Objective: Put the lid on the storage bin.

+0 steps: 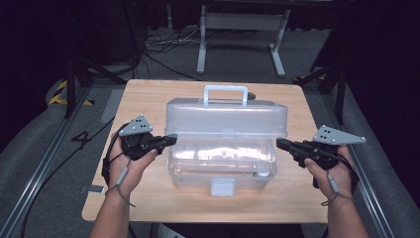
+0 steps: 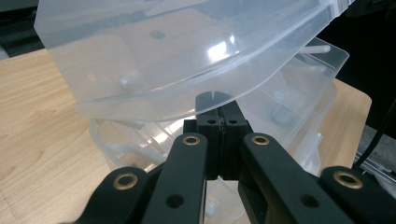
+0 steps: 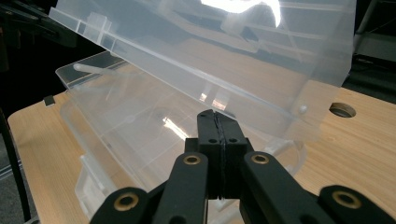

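While the high view lays out the whole scene, with the clear plastic box sitting mid-table on the wooden table and its lid tipped up and back, handle on top, the two gripper views trade that overview for close detail under the lid's rim. From above, the white latch hangs at the box's near wall, and a grey stand sits on the floor beyond the box; neither close view catches those. The left gripper view shows the left gripper with its jaws pressed flat together, nothing between them, the tip right up against the underside of the lid's curved edge, the box's open tub just below and beyond. The right gripper view gives the mirror of it: the right gripper also has its jaws closed tight on nothing, the tip sitting just under the lid's lower edge at the box's other end, and a round hole in the tabletop shows beside the box. Back in the high view, the left hand holds its tool at the box's left end, jaws pointing inward toward the box; the right hand does the same at the right end, both forearms coming up from the near edge, one either side of the box.
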`<state>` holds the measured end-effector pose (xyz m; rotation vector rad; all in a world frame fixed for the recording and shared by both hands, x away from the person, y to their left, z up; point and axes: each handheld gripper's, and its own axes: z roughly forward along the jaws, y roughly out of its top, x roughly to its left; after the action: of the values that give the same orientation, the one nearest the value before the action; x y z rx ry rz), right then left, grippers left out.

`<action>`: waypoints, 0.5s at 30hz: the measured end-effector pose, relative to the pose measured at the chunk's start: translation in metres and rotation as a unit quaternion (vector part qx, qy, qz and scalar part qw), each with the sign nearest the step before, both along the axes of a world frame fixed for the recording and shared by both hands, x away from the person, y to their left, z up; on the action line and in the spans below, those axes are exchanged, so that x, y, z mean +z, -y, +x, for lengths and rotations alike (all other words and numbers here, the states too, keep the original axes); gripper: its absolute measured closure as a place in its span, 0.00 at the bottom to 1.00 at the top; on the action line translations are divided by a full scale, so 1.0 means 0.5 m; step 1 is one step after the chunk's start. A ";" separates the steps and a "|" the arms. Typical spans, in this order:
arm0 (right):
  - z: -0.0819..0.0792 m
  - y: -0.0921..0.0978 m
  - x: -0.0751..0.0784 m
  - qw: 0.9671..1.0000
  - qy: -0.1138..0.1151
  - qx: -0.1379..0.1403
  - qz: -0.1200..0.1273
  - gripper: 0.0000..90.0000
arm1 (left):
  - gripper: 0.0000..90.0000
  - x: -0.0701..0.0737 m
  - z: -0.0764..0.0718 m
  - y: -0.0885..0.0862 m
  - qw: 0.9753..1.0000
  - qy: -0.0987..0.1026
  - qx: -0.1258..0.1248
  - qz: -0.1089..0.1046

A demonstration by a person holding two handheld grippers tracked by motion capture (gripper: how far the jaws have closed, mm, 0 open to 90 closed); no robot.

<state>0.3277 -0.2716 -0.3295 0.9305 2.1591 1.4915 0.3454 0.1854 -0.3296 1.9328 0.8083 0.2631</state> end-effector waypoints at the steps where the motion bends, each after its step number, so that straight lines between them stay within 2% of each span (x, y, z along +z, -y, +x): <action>1: -0.001 0.000 0.000 1.000 -0.004 0.000 -0.002 1.00 | 1.00 -0.001 0.000 0.000 1.000 -0.001 -0.002 0.005; 15: -0.003 -0.001 -0.002 0.999 -0.027 -0.003 -0.028 1.00 | 1.00 -0.001 -0.009 0.003 0.999 -0.010 -0.009 0.031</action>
<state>0.3263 -0.2710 -0.3304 0.9680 2.2210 1.4107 0.3409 0.1838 -0.3300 2.0019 0.8042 0.2602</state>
